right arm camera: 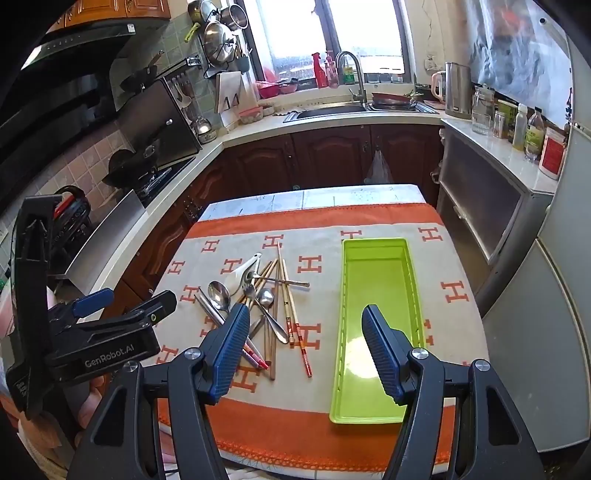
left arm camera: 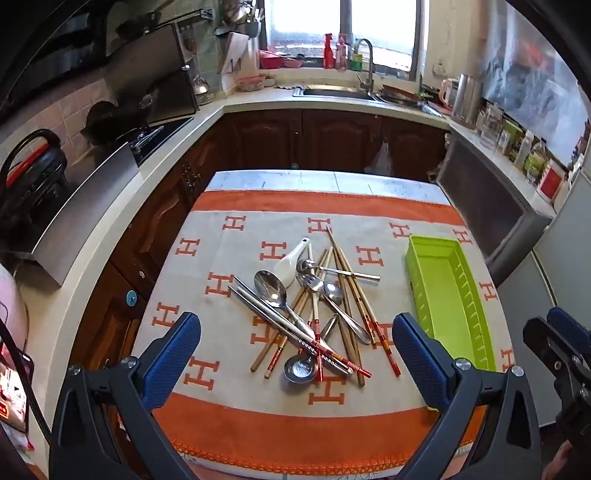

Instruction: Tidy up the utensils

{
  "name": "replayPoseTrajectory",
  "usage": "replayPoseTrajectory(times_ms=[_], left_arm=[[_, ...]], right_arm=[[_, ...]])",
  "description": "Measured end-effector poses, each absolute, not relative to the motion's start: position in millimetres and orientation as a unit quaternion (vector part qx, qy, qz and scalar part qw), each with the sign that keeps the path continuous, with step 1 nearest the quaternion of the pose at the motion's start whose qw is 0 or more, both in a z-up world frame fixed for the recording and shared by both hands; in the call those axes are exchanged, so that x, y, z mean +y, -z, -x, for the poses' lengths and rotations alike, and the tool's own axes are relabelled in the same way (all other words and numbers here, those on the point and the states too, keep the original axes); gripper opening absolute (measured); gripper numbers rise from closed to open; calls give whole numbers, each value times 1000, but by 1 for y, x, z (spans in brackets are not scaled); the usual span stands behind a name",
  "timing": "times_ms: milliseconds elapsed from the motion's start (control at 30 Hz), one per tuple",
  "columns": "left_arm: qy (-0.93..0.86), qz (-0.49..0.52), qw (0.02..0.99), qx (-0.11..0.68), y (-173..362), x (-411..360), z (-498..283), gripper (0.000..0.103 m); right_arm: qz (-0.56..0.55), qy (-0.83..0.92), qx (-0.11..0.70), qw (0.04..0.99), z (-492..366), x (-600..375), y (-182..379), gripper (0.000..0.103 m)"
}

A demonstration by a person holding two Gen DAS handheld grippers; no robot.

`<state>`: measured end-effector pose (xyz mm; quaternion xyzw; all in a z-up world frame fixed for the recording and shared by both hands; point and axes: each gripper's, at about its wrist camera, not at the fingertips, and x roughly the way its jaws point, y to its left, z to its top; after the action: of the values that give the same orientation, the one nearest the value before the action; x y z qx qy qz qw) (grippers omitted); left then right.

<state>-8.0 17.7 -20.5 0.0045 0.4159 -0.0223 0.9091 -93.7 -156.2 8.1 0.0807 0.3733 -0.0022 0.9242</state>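
Both pairs of blue-padded fingers stand wide apart with nothing between them. The left gripper hangs low over the near end of the utensil pile, its fingers bracketing the heap from either side without touching it. The right gripper hovers over the near half of the green tray, its left finger covering the pile's near right edge in that view.

On the orange-and-beige cloth the pile lies as a crossed tangle: wooden chopsticks fanned lengthwise, a big steel spoon over a pair of metal chopsticks, a small ladle nearest, a fork and a white ceramic spoon at the far end. Red-tipped chopsticks stray toward the tray, with a bare strip of cloth between.

The tray lies lengthwise just right of the pile, empty, its near end close to the table's front edge. Bare cloth lies left of the pile and beyond it.

From the right wrist the left gripper's black body shows at the table's left edge; from the left wrist only a corner of the right gripper appears. Beyond the table, dark cabinets ring the room, with the sink and window farthest.
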Motion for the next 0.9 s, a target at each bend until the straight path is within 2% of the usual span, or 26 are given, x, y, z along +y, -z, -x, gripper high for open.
replayPoseTrajectory(times_ms=[400,700,900], left_arm=[[13,25,915,403,13,32,22,102],[32,42,923,382,-37,48,34,102],[28,34,929,368,-47,51,43,102]], right_arm=[[-97,0,376,921,120,-155,6,64],[-94,-3,371,924,126,-152,3,64],[-96,-8,375,922,125,-149,4,64]])
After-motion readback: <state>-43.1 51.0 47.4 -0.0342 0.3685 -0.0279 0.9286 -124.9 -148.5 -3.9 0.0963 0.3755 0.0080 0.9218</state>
